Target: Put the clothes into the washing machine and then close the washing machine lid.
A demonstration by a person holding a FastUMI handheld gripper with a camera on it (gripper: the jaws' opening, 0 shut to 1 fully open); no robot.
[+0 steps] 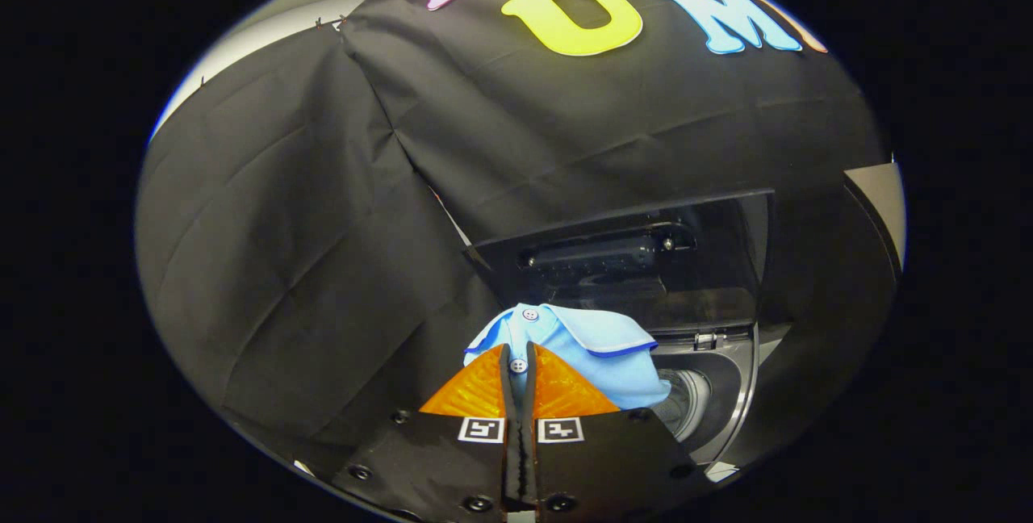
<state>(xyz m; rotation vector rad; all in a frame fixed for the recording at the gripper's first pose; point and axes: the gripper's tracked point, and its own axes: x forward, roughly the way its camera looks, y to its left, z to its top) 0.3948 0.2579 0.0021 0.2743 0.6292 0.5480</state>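
A light blue shirt (581,349) with a dark-trimmed collar and small buttons hangs from my gripper (520,361), whose two fingers are shut on its button placket. The shirt is lifted, its collar spreading out just ahead of the fingertips. Beyond it and to the right stands the washing machine (726,394), its dark lid (637,248) raised upright behind the opening. The pale drum (686,402) shows through the opening, right of and below the shirt. The lower part of the shirt is hidden by my fingers.
Black cloth walls (323,248) close in the booth at the left and behind the machine. A lid hinge (706,339) sits on the machine's rim at the foot of the raised lid. A pale panel (880,192) shows at the far right.
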